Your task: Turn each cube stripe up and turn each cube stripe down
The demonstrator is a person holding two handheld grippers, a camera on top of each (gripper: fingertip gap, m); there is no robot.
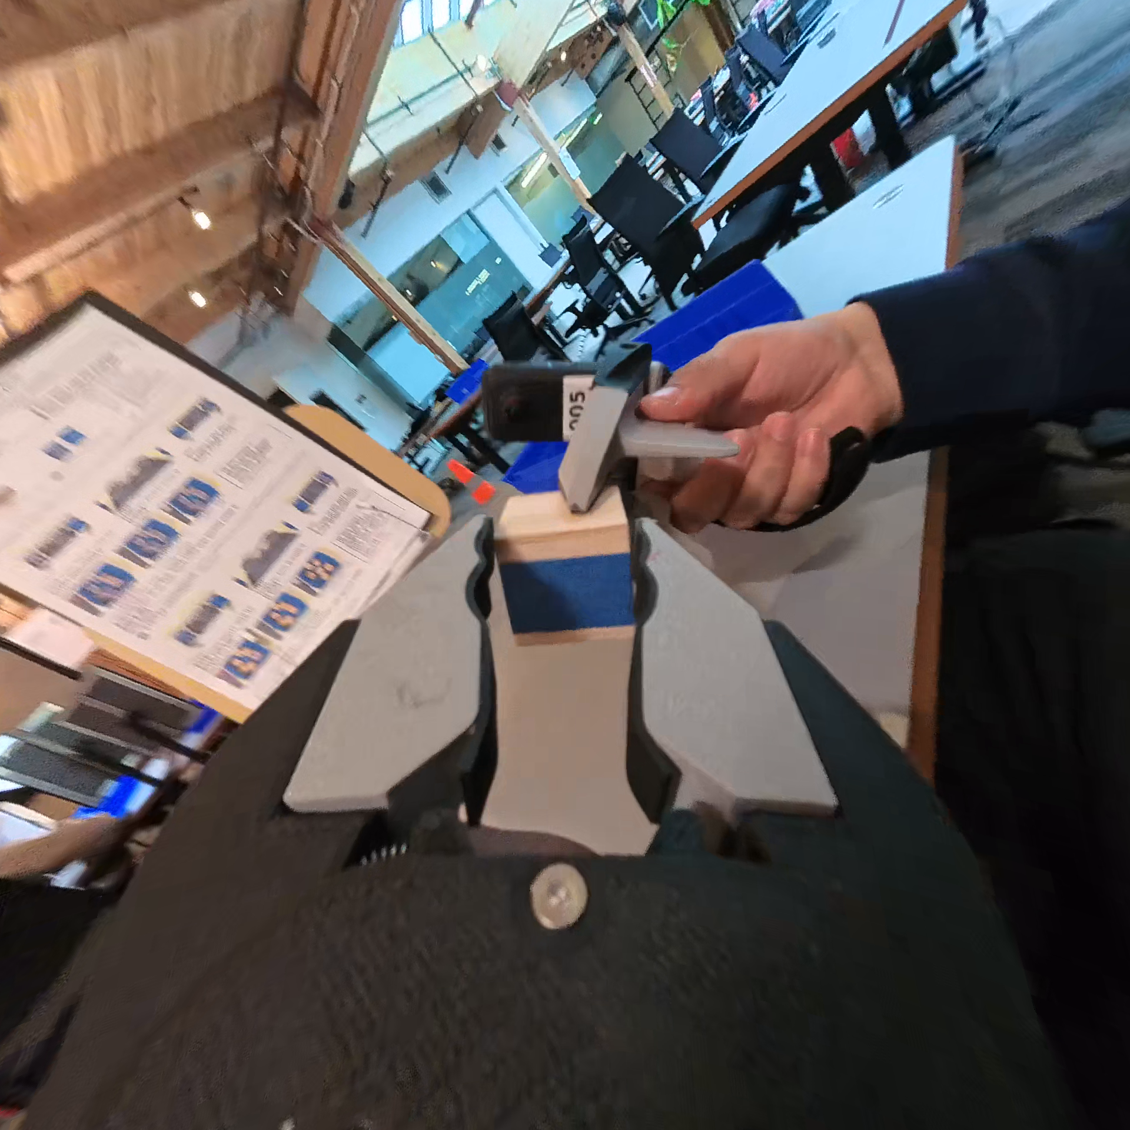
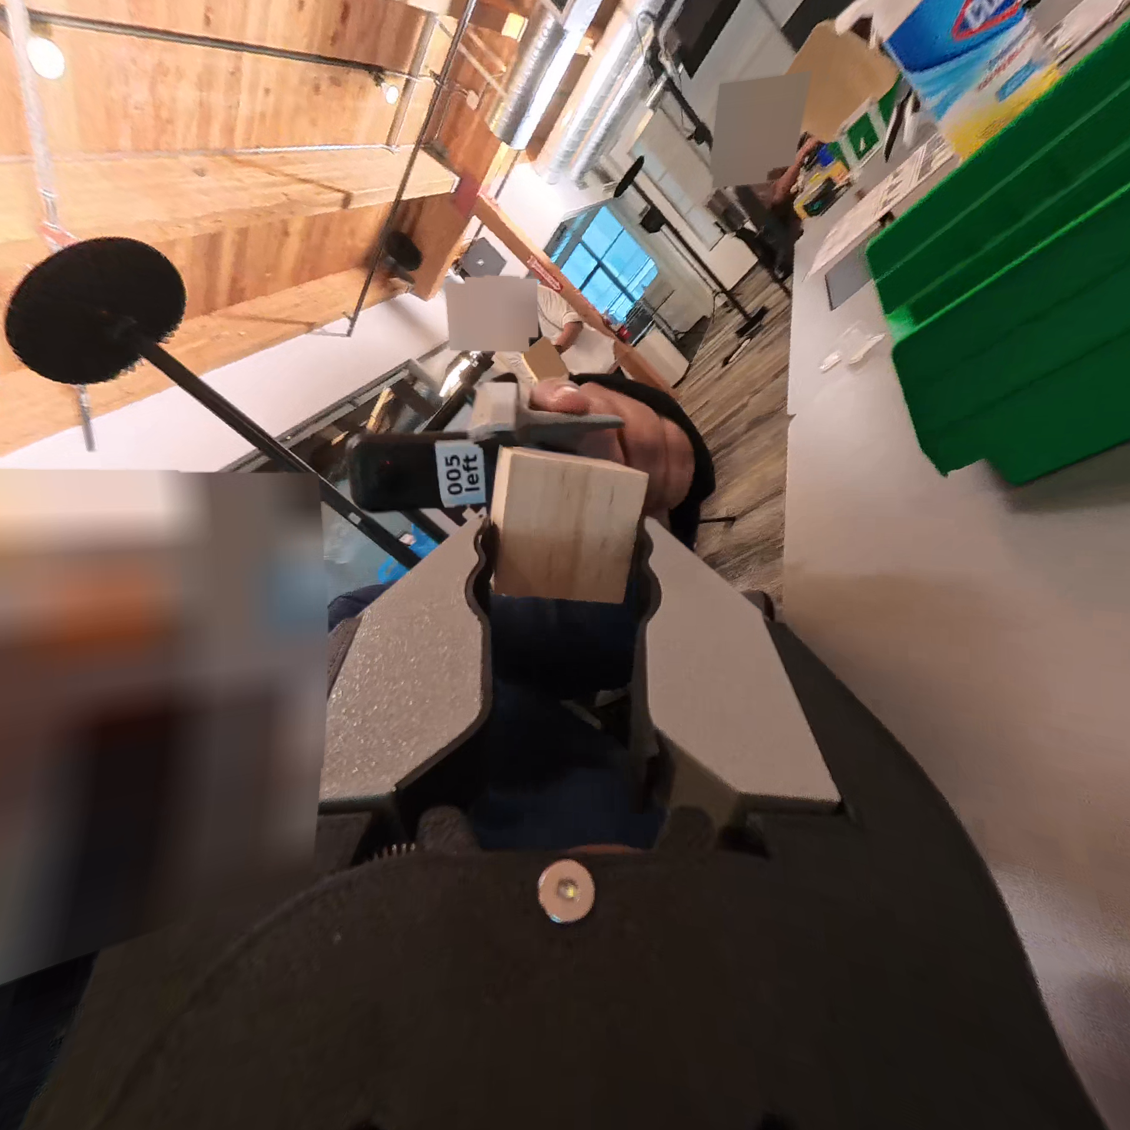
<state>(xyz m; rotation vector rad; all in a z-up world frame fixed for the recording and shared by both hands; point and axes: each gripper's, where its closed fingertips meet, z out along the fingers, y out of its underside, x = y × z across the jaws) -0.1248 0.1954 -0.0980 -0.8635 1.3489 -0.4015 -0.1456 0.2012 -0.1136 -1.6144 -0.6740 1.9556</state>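
Observation:
A wooden cube (image 1: 565, 593) with a blue stripe across the face towards me is held in the air between the fingers of my left gripper (image 1: 562, 575), which is shut on its two sides. A grey finger (image 1: 584, 471) of the right gripper rests on the cube's top face. In the right wrist view, my right gripper (image 2: 565, 550) is shut on the same cube (image 2: 565, 526), and I see a plain wood face with no stripe. The left gripper's camera body (image 2: 416, 477) and the hand holding it sit just behind the cube; its fingers are hidden.
A printed instruction sheet on a board (image 1: 183, 489) stands at the left. A white table (image 1: 856, 275) and blue bins (image 1: 721, 318) lie beyond the cube. Stacked green bins (image 2: 1009, 306) stand on the white table (image 2: 886, 611) at the right. A black disc on a pole (image 2: 92, 306) is at the left.

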